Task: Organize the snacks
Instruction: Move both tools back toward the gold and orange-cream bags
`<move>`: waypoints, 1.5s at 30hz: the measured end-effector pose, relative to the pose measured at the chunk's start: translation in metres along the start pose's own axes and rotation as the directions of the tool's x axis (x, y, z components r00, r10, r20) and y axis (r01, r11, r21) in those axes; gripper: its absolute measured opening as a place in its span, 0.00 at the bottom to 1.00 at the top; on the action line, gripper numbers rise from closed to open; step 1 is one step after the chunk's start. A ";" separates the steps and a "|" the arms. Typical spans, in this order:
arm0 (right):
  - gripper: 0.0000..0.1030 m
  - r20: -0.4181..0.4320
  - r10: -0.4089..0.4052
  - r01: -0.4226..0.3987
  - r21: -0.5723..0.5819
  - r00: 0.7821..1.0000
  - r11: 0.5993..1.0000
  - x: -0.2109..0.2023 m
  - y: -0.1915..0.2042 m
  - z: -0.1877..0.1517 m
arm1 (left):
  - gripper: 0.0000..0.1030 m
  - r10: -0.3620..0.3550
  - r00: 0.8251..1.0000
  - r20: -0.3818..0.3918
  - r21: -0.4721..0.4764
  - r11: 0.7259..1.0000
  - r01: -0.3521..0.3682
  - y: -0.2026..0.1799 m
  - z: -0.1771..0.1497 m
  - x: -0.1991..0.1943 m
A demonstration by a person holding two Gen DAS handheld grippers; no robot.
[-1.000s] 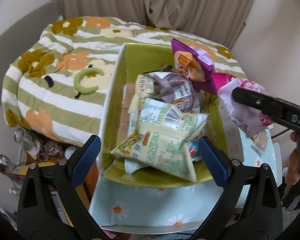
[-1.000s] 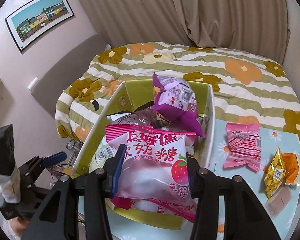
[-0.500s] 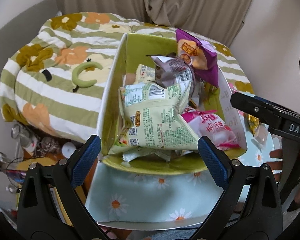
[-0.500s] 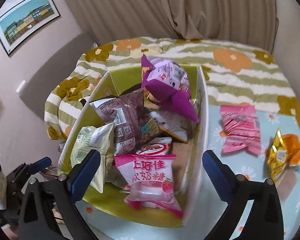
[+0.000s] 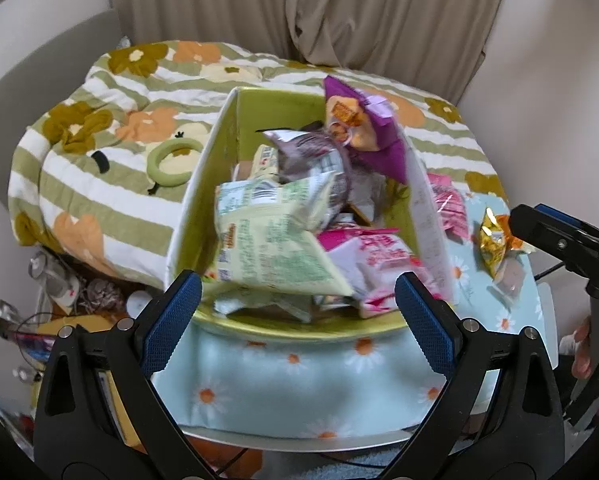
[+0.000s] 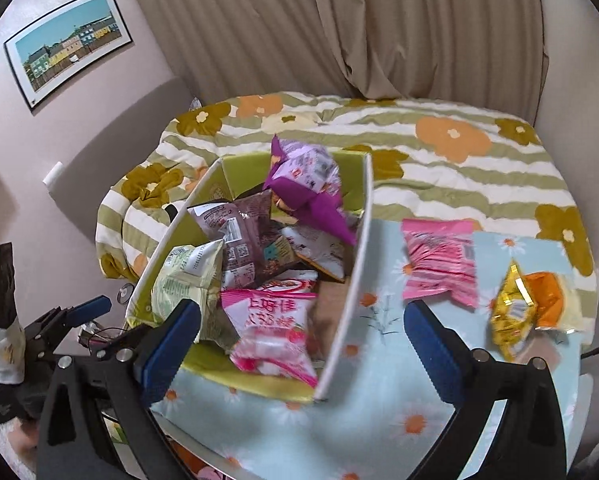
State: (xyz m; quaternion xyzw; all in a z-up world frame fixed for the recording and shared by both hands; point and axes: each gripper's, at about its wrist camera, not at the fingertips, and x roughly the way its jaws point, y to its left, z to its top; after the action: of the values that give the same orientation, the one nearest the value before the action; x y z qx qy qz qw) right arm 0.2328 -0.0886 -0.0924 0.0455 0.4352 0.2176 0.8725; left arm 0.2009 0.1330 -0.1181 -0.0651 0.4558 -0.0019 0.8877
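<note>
Black plastic tool [image 5: 297, 308] frames, blue ribbed pads [image 5: 169, 324], silver screws [image 5: 125, 323]

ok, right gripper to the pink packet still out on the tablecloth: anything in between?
Nothing visible. The right gripper is open and empty, and the pink packet lies flat on the tablecloth just beyond its right finger, outside the box wall. The yellow packet sits further right, off that line.

Glossy plastic snack packets [image 6: 267, 332] fill a seemingly matt cardboard box [image 6: 345, 300].
</note>
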 end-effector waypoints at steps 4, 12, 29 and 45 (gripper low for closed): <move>0.99 0.027 0.015 -0.015 -0.016 1.000 1.000 -0.030 -0.020 -0.004 | 0.94 0.013 1.000 0.020 -0.015 1.000 -0.013 -0.025 -0.005 -0.014; 0.99 0.078 -0.007 0.009 -0.025 0.997 1.000 -0.079 -0.072 -0.022 | 0.94 -0.004 0.998 0.064 0.015 1.000 0.003 -0.093 -0.011 -0.032; 0.99 0.047 -0.105 0.103 0.058 0.993 0.993 -0.128 -0.228 -0.059 | 0.94 -0.123 0.992 -0.025 0.051 0.991 0.124 -0.248 -0.032 0.019; 0.99 -0.031 -0.118 0.122 0.290 0.992 0.949 -0.075 -0.318 -0.032 | 0.94 -0.215 0.956 -0.200 0.124 0.962 0.242 -0.315 0.020 0.145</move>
State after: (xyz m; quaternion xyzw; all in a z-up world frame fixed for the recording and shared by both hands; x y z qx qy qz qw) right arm 0.2763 -0.4100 -0.1417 0.1454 0.4703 0.0979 0.8649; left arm 0.3192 -0.1865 -0.1868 -0.0514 0.5240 -0.1445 0.8378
